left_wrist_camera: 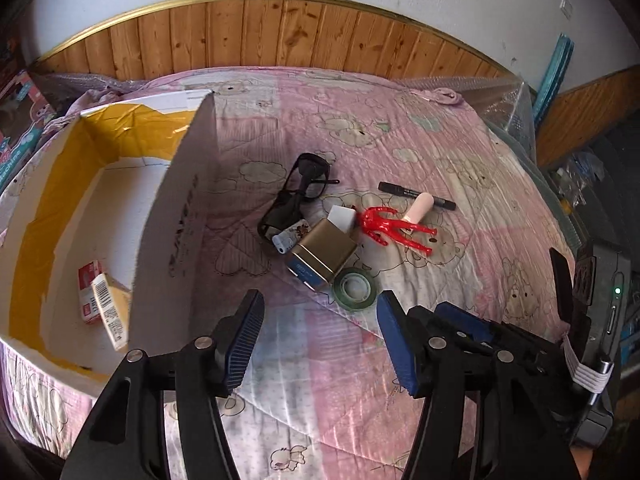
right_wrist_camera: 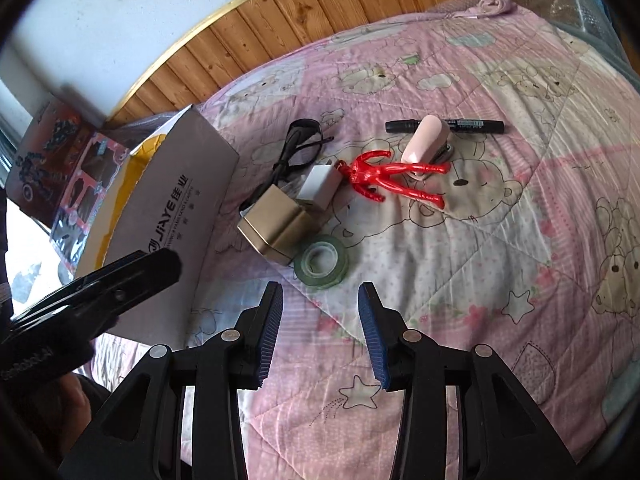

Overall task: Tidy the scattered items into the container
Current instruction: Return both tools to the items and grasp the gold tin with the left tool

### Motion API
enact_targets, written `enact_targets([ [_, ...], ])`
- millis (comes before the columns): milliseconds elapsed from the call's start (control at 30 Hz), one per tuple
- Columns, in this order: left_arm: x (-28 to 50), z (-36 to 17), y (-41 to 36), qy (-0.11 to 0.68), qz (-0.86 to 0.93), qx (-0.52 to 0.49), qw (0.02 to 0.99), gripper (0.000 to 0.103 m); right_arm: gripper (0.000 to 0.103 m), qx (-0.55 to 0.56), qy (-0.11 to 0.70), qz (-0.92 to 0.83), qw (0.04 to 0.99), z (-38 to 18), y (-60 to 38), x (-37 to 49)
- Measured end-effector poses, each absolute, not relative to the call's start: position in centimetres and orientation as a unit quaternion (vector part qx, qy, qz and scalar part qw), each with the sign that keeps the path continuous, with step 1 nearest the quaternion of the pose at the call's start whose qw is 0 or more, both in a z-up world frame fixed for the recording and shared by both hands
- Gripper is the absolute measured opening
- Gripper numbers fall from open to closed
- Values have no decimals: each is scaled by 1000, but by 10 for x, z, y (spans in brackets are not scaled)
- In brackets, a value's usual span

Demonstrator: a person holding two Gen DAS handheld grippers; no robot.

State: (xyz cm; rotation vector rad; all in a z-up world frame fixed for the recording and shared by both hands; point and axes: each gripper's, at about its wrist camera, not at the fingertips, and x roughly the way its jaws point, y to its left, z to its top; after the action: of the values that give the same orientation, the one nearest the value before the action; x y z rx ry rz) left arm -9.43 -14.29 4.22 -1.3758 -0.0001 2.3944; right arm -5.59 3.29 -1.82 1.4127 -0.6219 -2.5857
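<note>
A white cardboard box [left_wrist_camera: 176,216] with yellow tape stands at the left on the pink quilt; small packets [left_wrist_camera: 104,304] lie inside it. Scattered beside it are black glasses [left_wrist_camera: 296,196], a gold tin [left_wrist_camera: 324,258], a white cube [left_wrist_camera: 342,218], a green tape roll [left_wrist_camera: 355,288], a red figure [left_wrist_camera: 394,230], a pink stapler [left_wrist_camera: 420,208] and a black marker [left_wrist_camera: 416,195]. My left gripper [left_wrist_camera: 320,336] is open, just short of the tape roll. My right gripper [right_wrist_camera: 320,328] is open too, its fingers empty, close in front of the tape roll [right_wrist_camera: 322,260].
A wooden headboard [left_wrist_camera: 280,36] runs along the far edge of the bed. A small patterned lighter-like item [left_wrist_camera: 290,236] lies by the glasses. Toy boxes [right_wrist_camera: 60,168] stand left of the cardboard box [right_wrist_camera: 168,208]. Bare quilt spreads to the right [right_wrist_camera: 520,240].
</note>
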Motion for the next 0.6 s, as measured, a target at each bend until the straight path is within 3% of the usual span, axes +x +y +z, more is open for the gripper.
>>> enact_targets([
  [433,-157,-13,-110,42,831,-514,207,60,41,502,-144,-850,73,-61,13,-109],
  [600,-167,-38,-101,51,817,-533,213,64,38,499,-107,-857,65,-74,1,-120],
])
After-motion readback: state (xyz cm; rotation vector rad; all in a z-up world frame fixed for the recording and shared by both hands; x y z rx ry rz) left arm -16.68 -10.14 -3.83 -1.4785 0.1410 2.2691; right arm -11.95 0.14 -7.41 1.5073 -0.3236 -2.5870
